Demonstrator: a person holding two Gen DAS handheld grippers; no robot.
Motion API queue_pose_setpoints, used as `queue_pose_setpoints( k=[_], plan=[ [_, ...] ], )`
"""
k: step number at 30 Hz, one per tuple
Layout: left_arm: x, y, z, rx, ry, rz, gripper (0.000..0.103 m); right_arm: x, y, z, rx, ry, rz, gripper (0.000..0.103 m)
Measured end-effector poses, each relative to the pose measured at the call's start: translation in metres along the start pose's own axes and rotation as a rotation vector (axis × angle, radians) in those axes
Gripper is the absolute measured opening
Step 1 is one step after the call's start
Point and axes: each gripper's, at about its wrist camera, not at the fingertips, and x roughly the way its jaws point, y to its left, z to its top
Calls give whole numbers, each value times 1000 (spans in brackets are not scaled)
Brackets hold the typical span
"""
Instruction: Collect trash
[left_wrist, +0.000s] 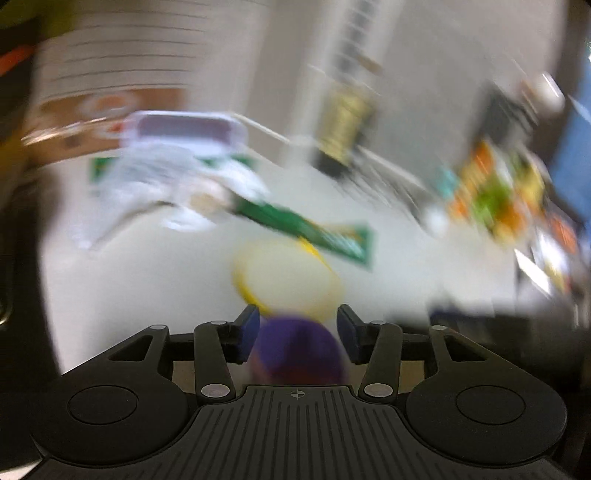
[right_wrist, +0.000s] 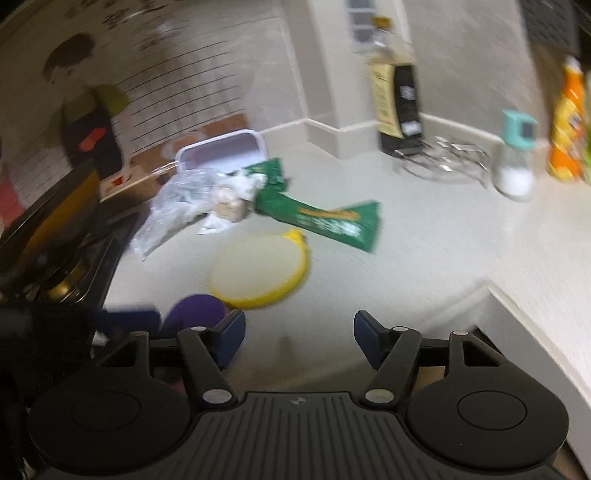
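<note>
Blur softens both views. On the pale counter (right_wrist: 406, 251) lie a round yellow lid with a white face (right_wrist: 258, 273) (left_wrist: 286, 280), a long green wrapper (right_wrist: 325, 218) (left_wrist: 314, 229), crumpled clear plastic (right_wrist: 173, 206) and wadded paper (right_wrist: 240, 184). A purple rounded thing (left_wrist: 299, 354) (right_wrist: 195, 310) fills the gap between the blue pads of my left gripper (left_wrist: 297, 321); its jaws stand wide and I see no squeeze on it. My right gripper (right_wrist: 299, 325) is open over bare counter, nothing between its fingers.
A white rimmed tray (right_wrist: 221, 151) stands behind the trash. A dark bottle (right_wrist: 397, 99), a wire rack (right_wrist: 443, 158), a teal-capped jar (right_wrist: 515, 162) and an orange bottle (right_wrist: 567, 122) line the back right. A stove with a pan (right_wrist: 55, 229) is left; the counter edge (right_wrist: 535, 325) runs at right.
</note>
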Motion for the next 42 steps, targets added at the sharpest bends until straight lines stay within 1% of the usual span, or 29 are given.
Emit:
queue_pose_setpoints(
  k=[2, 3, 5, 7, 8, 10, 13, 15, 17, 19, 21, 22, 25, 26, 28, 29, 30, 32, 34, 35, 36, 38, 39, 40, 41, 42],
  plan=[
    [11, 24, 19, -82, -2, -22, 51, 6, 12, 3, -30, -14, 8, 67],
    [21, 34, 27, -109, 21, -44, 51, 10, 16, 4, -38, -26, -9, 67],
    [46, 47, 40, -162, 70, -74, 51, 24, 19, 11, -35, -26, -43, 61],
    [71, 53, 49, -184, 109, -93, 51, 45, 15, 20, 4, 18, -42, 24],
    [84, 54, 52, -183, 131, -90, 51, 56, 11, 25, 37, 40, -36, 20],
    [103, 55, 56, -168, 165, -69, 51, 73, 5, 32, 79, 55, -38, 19],
    [124, 53, 57, -158, 208, -74, 51, 94, 1, 36, 98, 86, -62, 19],
    [137, 53, 58, -157, 238, -101, 50, 101, -2, 34, 119, 112, -57, 18],
    [143, 54, 58, -170, 238, -146, 51, 103, -6, 31, 134, 109, -34, 18],
    [145, 56, 59, -201, 250, -164, 51, 103, -12, 30, 161, 108, -10, 18],
    [140, 59, 61, -266, 278, -214, 51, 102, -21, 29, 193, 108, 15, 18],
    [134, 59, 63, -288, 270, -262, 51, 101, -25, 28, 202, 103, 17, 18],
    [123, 54, 66, -316, 246, -384, 49, 98, -36, 25, 217, 83, 26, 19],
    [123, 49, 67, -305, 253, -398, 48, 98, -39, 25, 224, 79, 32, 18],
    [131, 40, 65, -243, 289, -358, 36, 97, -42, 24, 226, 73, 36, 18],
    [137, 36, 62, -218, 317, -329, 20, 96, -42, 24, 221, 72, 34, 18],
    [142, 35, 60, -221, 340, -308, 18, 96, -41, 23, 214, 70, 30, 18],
    [141, 40, 57, -276, 342, -295, 18, 95, -39, 23, 193, 65, 15, 18],
    [134, 42, 56, -313, 311, -335, 18, 91, -37, 23, 180, 57, -2, 19],
    [127, 42, 57, -310, 289, -337, 18, 87, -35, 24, 169, 52, -18, 19],
    [118, 41, 57, -302, 257, -325, 18, 82, -31, 25, 147, 46, -33, 21],
    [96, 46, 59, -301, 181, -310, 18, 69, -18, 27, 87, 26, -59, 36],
    [85, 49, 60, -307, 143, -303, 18, 61, -11, 26, 61, 9, -64, 56],
    [71, 53, 59, -314, 99, -288, 18, 53, -3, 25, 44, -10, -63, 72],
    [55, 58, 58, -319, 56, -260, 18, 46, 4, 22, 32, -23, -52, 75],
    [42, 62, 57, -318, 28, -229, 18, 41, 13, 19, 16, -24, -27, 77]
  ],
)
